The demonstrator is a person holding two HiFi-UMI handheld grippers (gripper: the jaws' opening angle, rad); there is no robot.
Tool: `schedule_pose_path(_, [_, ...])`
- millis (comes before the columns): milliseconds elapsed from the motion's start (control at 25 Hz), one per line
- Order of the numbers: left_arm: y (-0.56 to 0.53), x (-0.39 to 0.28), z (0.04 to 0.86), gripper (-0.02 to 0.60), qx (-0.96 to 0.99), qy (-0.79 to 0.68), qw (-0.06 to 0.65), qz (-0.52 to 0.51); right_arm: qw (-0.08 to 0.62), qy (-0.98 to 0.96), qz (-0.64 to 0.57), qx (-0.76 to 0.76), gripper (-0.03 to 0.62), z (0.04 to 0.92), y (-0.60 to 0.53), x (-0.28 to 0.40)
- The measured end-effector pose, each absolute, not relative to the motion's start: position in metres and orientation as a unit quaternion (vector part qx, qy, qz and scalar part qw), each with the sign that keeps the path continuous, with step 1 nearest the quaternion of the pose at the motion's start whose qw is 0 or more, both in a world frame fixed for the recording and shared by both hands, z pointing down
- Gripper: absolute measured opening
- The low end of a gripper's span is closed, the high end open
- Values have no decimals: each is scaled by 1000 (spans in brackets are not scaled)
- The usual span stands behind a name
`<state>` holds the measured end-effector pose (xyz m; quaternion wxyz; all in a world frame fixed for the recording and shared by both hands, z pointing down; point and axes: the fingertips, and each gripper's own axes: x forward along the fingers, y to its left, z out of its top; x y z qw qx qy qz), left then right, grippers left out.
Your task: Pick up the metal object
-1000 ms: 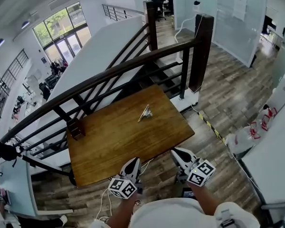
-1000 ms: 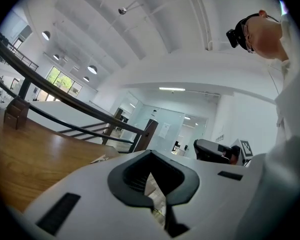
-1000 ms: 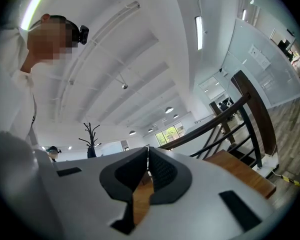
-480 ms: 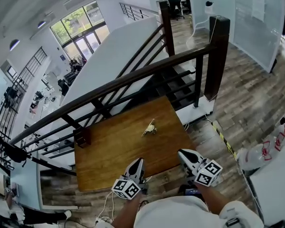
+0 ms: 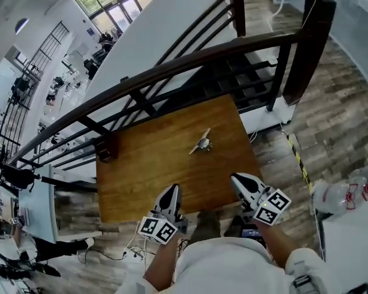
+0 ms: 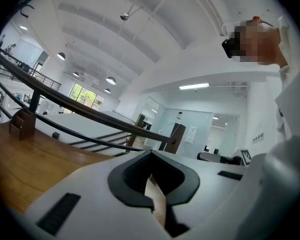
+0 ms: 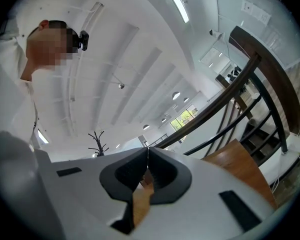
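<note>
A small metal object point(image 5: 202, 143) lies near the middle of the wooden table point(image 5: 141, 170), toward its right half. My left gripper point(image 5: 172, 195) hovers at the table's near edge, shut with nothing in it. My right gripper point(image 5: 238, 182) sits just off the table's near right corner, also shut and empty. Both stay well short of the metal object. In the left gripper view the jaws point(image 6: 151, 151) meet tip to tip, and in the right gripper view the jaws point(image 7: 147, 153) do the same. Neither gripper view shows the object.
A dark wooden stair railing point(image 5: 172, 72) runs along the table's far side, with a thick post point(image 5: 310, 35) at the right. A small brown box point(image 5: 107, 149) stands at the table's far left corner. Cables point(image 5: 132, 247) lie on the plank floor below the near edge.
The head view has swung: table and metal object sit lower and more centred. Both grippers keep their place at the near edge, still shut.
</note>
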<state>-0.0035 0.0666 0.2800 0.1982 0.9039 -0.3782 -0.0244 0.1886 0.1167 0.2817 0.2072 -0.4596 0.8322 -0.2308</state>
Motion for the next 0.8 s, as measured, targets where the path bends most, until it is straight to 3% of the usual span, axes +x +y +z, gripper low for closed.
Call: schedule_pose_path(800, [-131,-33,367,9,912,-366,184,-2,166,776,-298,-531,26,338,-82,168])
